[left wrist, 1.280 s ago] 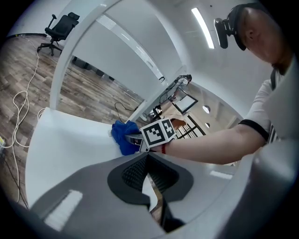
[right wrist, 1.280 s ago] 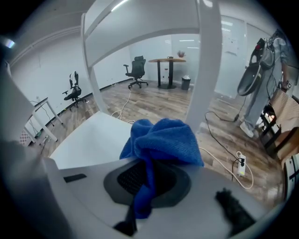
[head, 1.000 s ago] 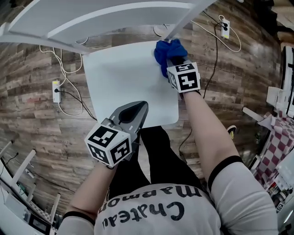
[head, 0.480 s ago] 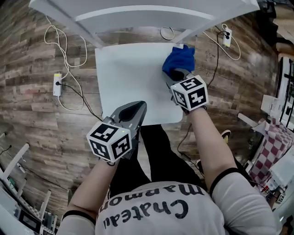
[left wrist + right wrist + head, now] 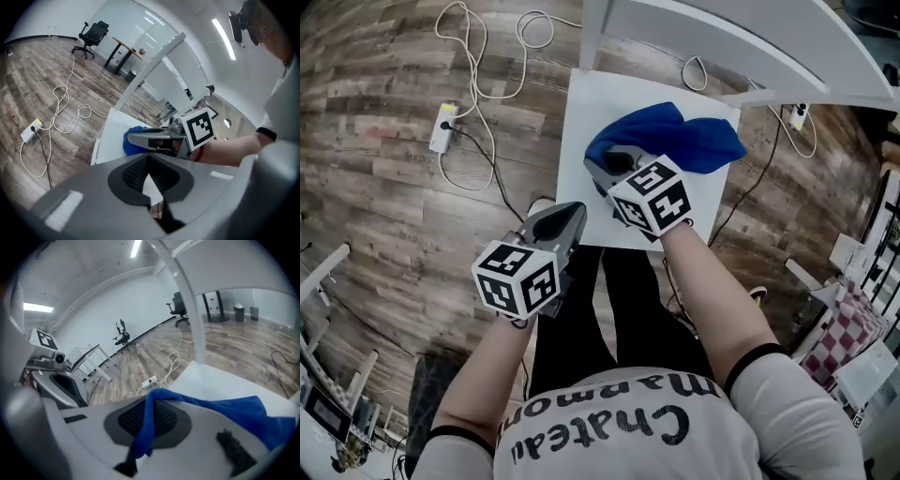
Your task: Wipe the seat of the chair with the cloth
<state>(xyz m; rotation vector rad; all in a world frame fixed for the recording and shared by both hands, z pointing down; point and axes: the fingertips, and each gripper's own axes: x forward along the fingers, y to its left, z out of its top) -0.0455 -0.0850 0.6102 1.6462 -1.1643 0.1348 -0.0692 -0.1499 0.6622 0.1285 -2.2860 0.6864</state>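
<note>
The white chair seat (image 5: 581, 122) lies below me, its backrest (image 5: 741, 47) at the top right. A blue cloth (image 5: 675, 141) is spread over the seat's right half. My right gripper (image 5: 602, 169) is shut on the cloth near the seat's middle; in the right gripper view the blue cloth (image 5: 225, 411) drapes from between the jaws over the seat (image 5: 220, 383). My left gripper (image 5: 565, 220) hovers at the seat's front edge, shut with nothing in it. From the left gripper view I see the seat (image 5: 110, 136), the cloth (image 5: 133, 140) and the right gripper (image 5: 140, 139).
Wood-plank floor (image 5: 375, 187) surrounds the chair. A white power strip (image 5: 442, 128) with looping cables (image 5: 478, 56) lies left of the seat; another cable (image 5: 741, 202) runs on the right. The person's dark trouser legs (image 5: 600, 319) stand at the seat's front. Office chairs (image 5: 178, 310) stand far off.
The right gripper has dragged the cloth from the seat's far right corner toward the middle and front, and the cloth has spread out. The head view has shifted. The left gripper barely moved.
</note>
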